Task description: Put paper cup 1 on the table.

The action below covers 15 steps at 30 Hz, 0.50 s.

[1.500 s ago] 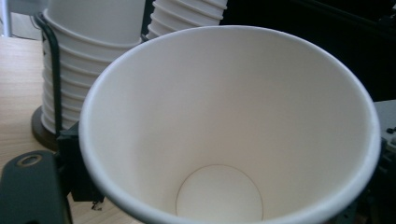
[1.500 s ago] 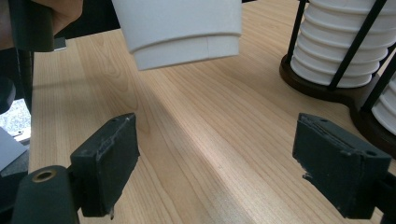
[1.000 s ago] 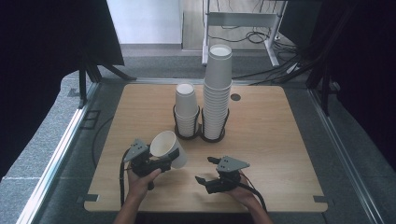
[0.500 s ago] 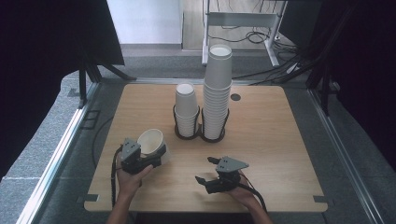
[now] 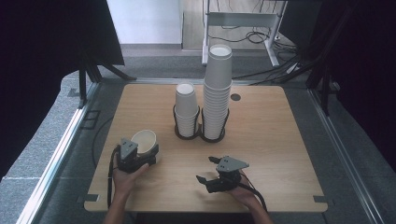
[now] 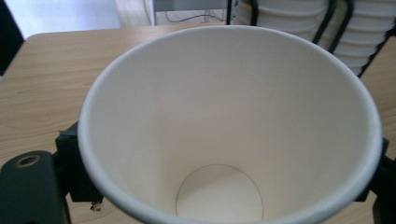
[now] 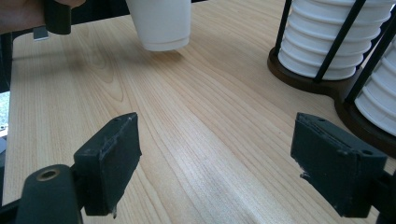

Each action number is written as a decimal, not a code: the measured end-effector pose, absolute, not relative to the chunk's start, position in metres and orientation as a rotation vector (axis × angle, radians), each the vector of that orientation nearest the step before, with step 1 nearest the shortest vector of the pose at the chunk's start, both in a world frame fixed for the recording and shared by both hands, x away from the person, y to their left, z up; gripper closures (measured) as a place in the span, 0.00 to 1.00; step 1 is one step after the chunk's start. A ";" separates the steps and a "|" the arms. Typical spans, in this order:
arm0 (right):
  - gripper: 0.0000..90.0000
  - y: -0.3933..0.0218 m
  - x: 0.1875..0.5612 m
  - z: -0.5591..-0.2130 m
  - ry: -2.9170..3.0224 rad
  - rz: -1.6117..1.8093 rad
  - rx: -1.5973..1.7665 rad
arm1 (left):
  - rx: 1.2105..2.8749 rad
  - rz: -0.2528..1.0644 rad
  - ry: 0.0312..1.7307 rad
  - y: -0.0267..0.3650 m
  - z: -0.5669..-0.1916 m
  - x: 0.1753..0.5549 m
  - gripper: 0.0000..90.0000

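A white paper cup [image 5: 144, 140] stands mouth up between the jaws of my left gripper [image 5: 145, 151], which is shut on its wall near the table's front left. In the left gripper view I look straight down into the empty cup [image 6: 219, 140]. The right gripper view shows the cup's base [image 7: 161, 28] right at the tabletop; I cannot tell whether it touches. My right gripper [image 5: 206, 169] rests low at the front centre, open, with only bare wood between its jaws [image 7: 219, 154].
A dark double wire holder [image 5: 198, 135] at mid-table carries a short stack of cups [image 5: 187, 109] and a tall one [image 5: 217, 88]. The wooden table [image 5: 280, 140] has a small round hole [image 5: 235, 97] at the back right.
My left hand has carried the cup to the left and lower, toward the tabletop. The right gripper has stayed where it was.
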State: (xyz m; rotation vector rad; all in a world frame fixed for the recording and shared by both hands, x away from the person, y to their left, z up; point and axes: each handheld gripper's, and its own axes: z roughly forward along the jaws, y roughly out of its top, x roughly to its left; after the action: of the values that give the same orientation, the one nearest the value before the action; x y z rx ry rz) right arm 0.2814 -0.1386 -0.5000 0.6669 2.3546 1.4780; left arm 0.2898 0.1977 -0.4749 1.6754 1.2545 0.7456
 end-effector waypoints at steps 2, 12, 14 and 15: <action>0.18 -0.139 0.281 -0.500 2.355 1.478 0.668 | 1.690 0.765 1.264 0.198 -0.477 0.291 0.14; 0.18 -0.138 0.281 -0.501 2.358 1.470 0.671 | 1.737 0.857 1.309 0.196 -0.488 0.295 0.13; 0.18 -0.138 0.281 -0.501 2.359 1.469 0.671 | 1.734 0.850 1.313 0.197 -0.488 0.295 0.13; 0.18 -0.138 0.281 -0.501 2.360 1.467 0.673 | 1.734 0.847 1.310 0.198 -0.488 0.295 0.13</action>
State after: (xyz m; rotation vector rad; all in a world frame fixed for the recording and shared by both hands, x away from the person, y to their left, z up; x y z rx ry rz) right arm 0.2814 -0.1376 -0.5014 0.6726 2.3602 1.4673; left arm 0.2951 0.1979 -0.4880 1.7340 1.3099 0.8469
